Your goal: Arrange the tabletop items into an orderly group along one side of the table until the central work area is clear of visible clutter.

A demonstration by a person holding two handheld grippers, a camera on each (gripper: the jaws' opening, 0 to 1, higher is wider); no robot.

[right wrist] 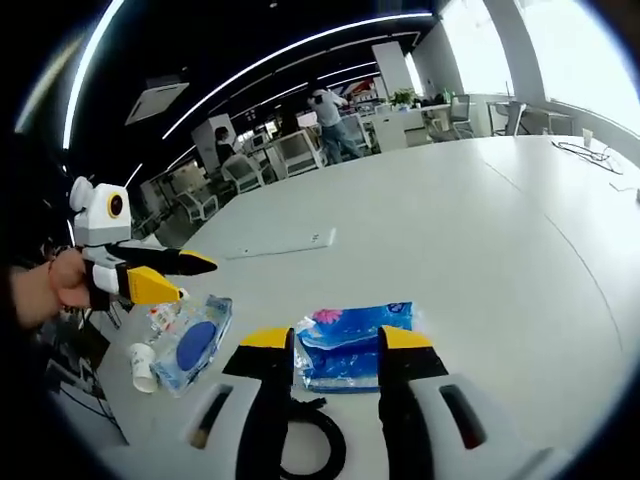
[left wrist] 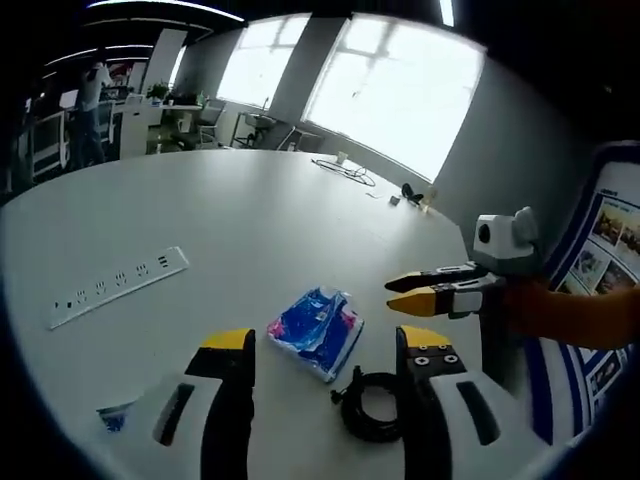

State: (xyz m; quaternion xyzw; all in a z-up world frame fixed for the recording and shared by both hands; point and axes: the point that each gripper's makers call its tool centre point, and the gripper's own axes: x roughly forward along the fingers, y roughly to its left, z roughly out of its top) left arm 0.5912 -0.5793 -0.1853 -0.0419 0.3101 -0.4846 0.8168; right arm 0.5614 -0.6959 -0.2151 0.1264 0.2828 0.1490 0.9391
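Note:
A blue printed packet (left wrist: 315, 330) lies flat on the white table (left wrist: 250, 220), and a coiled black cable (left wrist: 372, 405) sits just beside it. My left gripper (left wrist: 327, 342) is open, its yellow-tipped jaws standing wide on either side of the packet. The right gripper (left wrist: 408, 290) reaches in from the right, just past the packet. In the right gripper view the same packet (right wrist: 350, 355) lies just ahead of my open right gripper (right wrist: 337, 340), with the cable (right wrist: 312, 448) low between the jaws. The left gripper (right wrist: 180, 277) shows at the left, held by a hand.
A white power strip (left wrist: 120, 285) lies left of the packet. A clear bag with a blue disc (right wrist: 195, 345) and a small white cup (right wrist: 143, 365) sit near the table edge. Thin cables (left wrist: 345, 170) lie at the far side. A poster stand (left wrist: 610, 240) rises on the right.

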